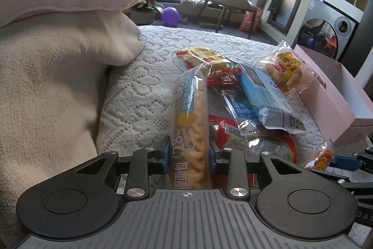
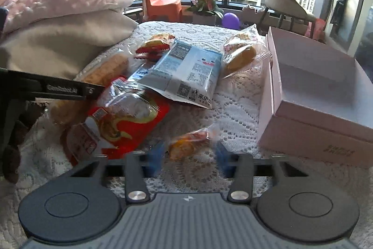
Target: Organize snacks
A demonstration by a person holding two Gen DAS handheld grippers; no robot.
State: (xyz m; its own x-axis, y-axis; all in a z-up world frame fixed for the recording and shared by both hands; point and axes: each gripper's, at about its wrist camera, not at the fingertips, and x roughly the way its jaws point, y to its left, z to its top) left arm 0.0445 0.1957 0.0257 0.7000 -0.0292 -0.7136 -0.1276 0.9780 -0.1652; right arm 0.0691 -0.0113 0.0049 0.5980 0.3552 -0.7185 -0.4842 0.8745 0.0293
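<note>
- Bread first, from my left wrist view: my left gripper [image 1: 188, 156] is clamping a long clear-wrapped loaf of twisted bread [image 1: 190, 118], blue pads pressing on both its sides, the packet standing up on end between them.
- Behind it the other snacks are lying heaped on the white lace bedspread [image 1: 139, 76], with a pale blue foil packet [image 1: 268, 97] on top and the open pink cardboard box [image 1: 345, 95] to the right.
- I am judging this as the carrying step: next the loaf is needing a swing right, over the box wall.
- From my right wrist view, my right gripper [image 2: 188, 158] is standing with fingers apart around a small orange clear-wrapped snack [image 2: 188, 144], pads not yet touching it; blur is hiding the rest.
- Next I am needing to squeeze gently on the middle, then lift toward the box.
</note>
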